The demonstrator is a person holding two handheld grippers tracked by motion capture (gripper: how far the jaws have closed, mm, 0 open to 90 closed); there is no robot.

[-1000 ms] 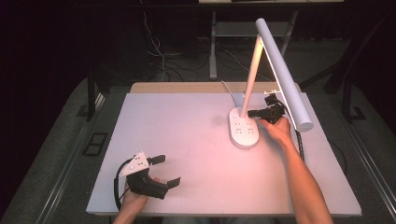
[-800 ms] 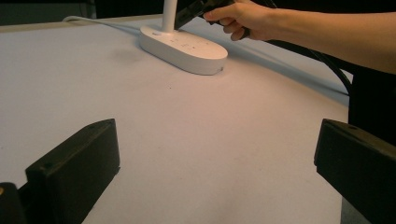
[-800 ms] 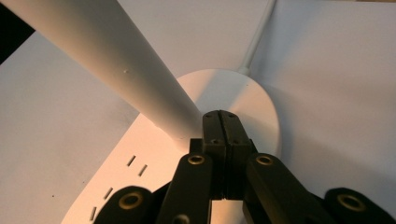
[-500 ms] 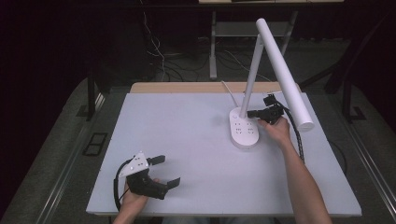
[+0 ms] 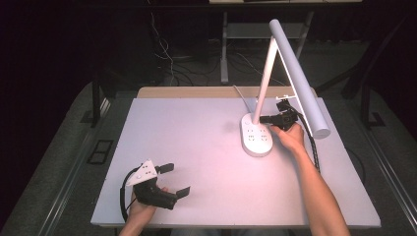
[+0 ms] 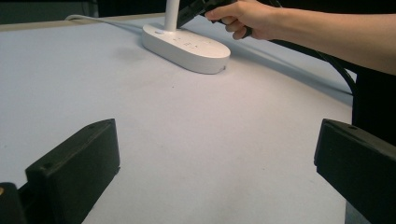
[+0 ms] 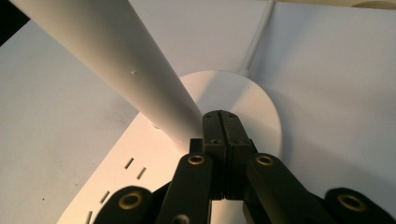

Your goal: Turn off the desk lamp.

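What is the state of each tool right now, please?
Left tool: open, holding nothing, low over the table.
Right tool: closed with nothing between its jaws, tips at the foot of the lamp stem.

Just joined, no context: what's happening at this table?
A person works at a white table with a hand-held gripper in each hand. The right hand-held gripper has its jaws shut and its tip against the foot of the white desk lamp, where the stem meets the base; it grips nothing. The lamp stands upright near the far right of the table, its long head slanting down. The left hand-held gripper rests open at the near left edge, with nothing between its jaws.
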